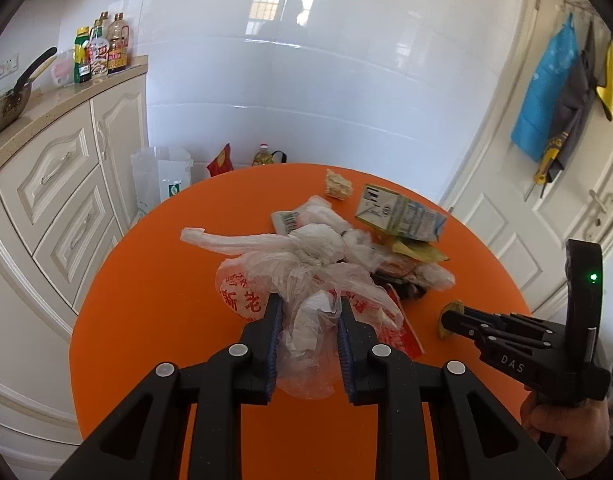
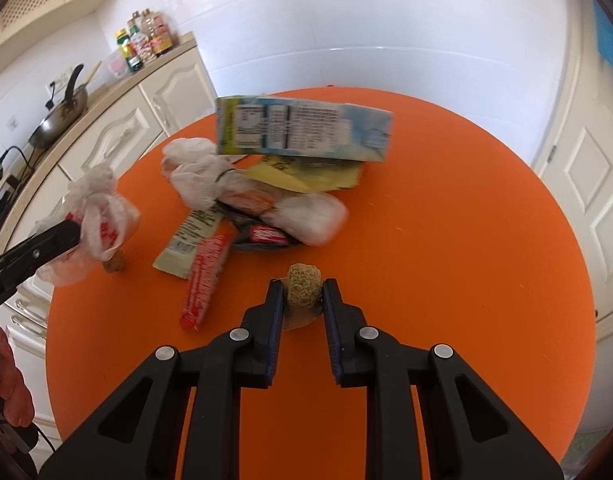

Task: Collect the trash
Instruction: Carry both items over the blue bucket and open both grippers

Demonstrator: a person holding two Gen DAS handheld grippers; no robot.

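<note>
My left gripper (image 1: pixel 309 304) is shut on a crumpled clear plastic bag with red print (image 1: pixel 306 312), held above the orange round table (image 1: pixel 154 300); it also shows in the right wrist view (image 2: pixel 94 224). My right gripper (image 2: pixel 303 292) is shut on a brownish-green food lump (image 2: pixel 304 286) just above the table; it also shows in the left wrist view (image 1: pixel 450 318). A trash pile lies mid-table: a milk carton (image 2: pixel 302 128), white bags (image 2: pixel 198 176), a yellow wrapper (image 2: pixel 302 174), a red wrapper (image 2: pixel 204 280).
A beige crumb lump (image 1: pixel 338 186) lies at the table's far edge. A small brown piece (image 2: pixel 114 261) lies below the held bag. Cream cabinets (image 1: pixel 54 184) with bottles and a wok stand left. A white door (image 1: pixel 546 184) stands right.
</note>
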